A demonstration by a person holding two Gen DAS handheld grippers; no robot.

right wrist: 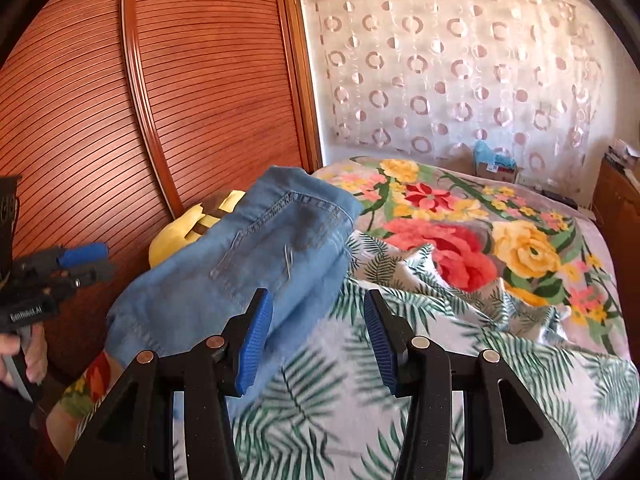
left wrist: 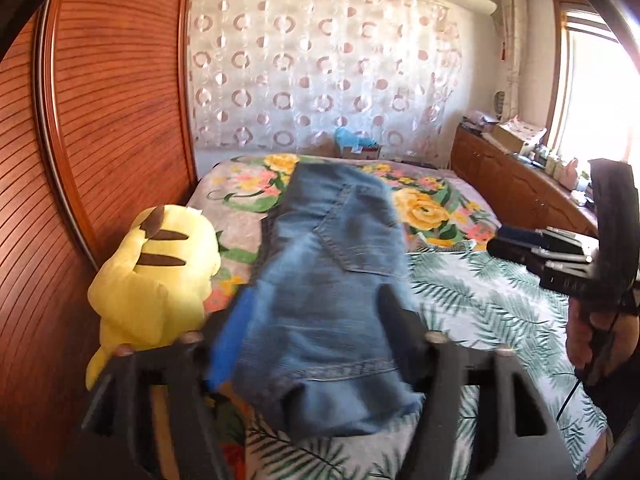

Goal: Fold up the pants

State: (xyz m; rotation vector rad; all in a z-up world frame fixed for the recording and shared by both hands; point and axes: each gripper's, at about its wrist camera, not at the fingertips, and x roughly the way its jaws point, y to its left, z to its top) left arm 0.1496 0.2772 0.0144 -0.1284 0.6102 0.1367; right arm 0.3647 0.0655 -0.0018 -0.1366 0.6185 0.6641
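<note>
Folded blue jeans (left wrist: 332, 280) lie on the bed, a back pocket facing up. My left gripper (left wrist: 310, 328) stands open just before them; the denim shows between its blurred fingers, and no pad presses on it. In the right wrist view the left gripper (right wrist: 106, 260) hangs at the left edge, short of the jeans (right wrist: 240, 272). The right gripper (right wrist: 318, 340) is open over the palm-leaf sheet (right wrist: 440, 360), nothing between its blue pads (right wrist: 252, 344); the jeans' edge lies behind the left pad. From the left wrist view the right gripper (left wrist: 498, 240) is off to the right, held by a hand (left wrist: 592, 340).
A yellow plush toy (left wrist: 156, 264) sits left of the jeans against the slatted wooden wardrobe door (left wrist: 112, 120). A floral blanket (right wrist: 480, 232) covers the far bed. A cardboard box (left wrist: 360, 150) stands by the curtain. A low wooden cabinet (left wrist: 512, 184) runs along the right, under the window.
</note>
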